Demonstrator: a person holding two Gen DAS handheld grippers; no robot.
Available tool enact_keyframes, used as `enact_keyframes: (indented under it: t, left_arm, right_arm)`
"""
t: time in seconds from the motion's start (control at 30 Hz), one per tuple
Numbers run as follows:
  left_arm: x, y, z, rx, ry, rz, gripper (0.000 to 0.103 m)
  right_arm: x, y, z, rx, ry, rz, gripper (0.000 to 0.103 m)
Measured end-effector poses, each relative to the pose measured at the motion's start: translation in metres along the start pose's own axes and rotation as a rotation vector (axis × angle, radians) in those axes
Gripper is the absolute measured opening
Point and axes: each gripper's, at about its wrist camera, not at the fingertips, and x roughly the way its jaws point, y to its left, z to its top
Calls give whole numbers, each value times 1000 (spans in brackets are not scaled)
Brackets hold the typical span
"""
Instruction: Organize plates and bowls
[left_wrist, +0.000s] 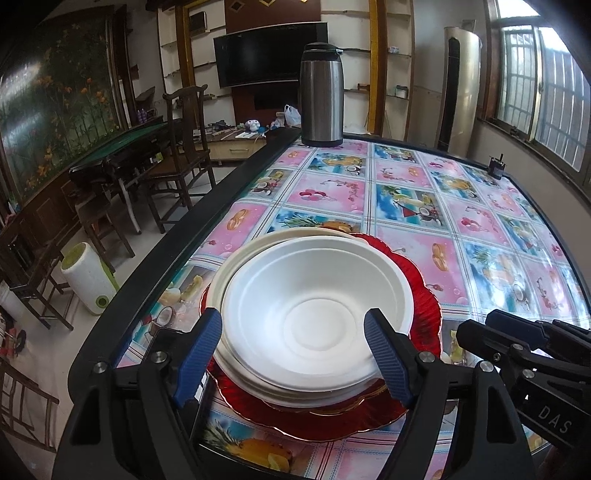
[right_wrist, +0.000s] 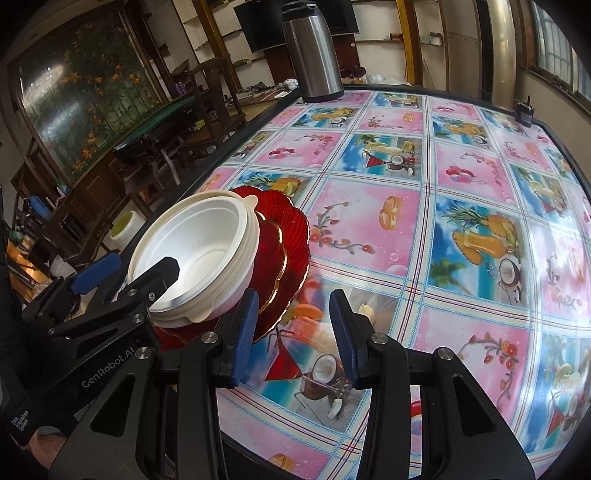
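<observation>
Here your left gripper stands wide, its ribbed blue pads flanking the white bowls without visibly pressing the rim; one finger sits outside the near-left wall, the other hangs over the hollow. The bowls lie straight ahead of those jaws, nested into one stack, and that stack rests on the red scalloped plates near the left edge of the table.

Your right gripper is partly open with nothing between its fingers; the stack lies to its left, just beside its left finger, so the left hand is the nearer one.

The bowls look like thin, matte moulded pulp, round with a small tab at the rim. The plates are glossy, ribbed red, gold-edged. The tablecloth is slick printed vinyl.
</observation>
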Motion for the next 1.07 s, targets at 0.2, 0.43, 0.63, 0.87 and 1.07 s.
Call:
enact_keyframes:
  t: [0.2,0.43,0.63,0.87,1.07]
  left_arm:
    - [-1,-1,1,3,-2,-41,80]
    - [-7,-6,-1,30,-16,-42,81]
    - [-5,-13,-4,47,12,-69,81]
    - [-12,-16,-5,63,-15,-72,81]
    - [-17,-22,-2,68,-34,-81,81]
  right_arm:
    - [-1,-1,1,3,-3,-2,40]
    - [-2,-2,-2,8,4,3,40]
    - [-6,-4,-3,13,-7,0,40]
    - [-9,-8,-4,22,-15,-4,40]
    - [-13,-13,-4,28,-27,-1,40]
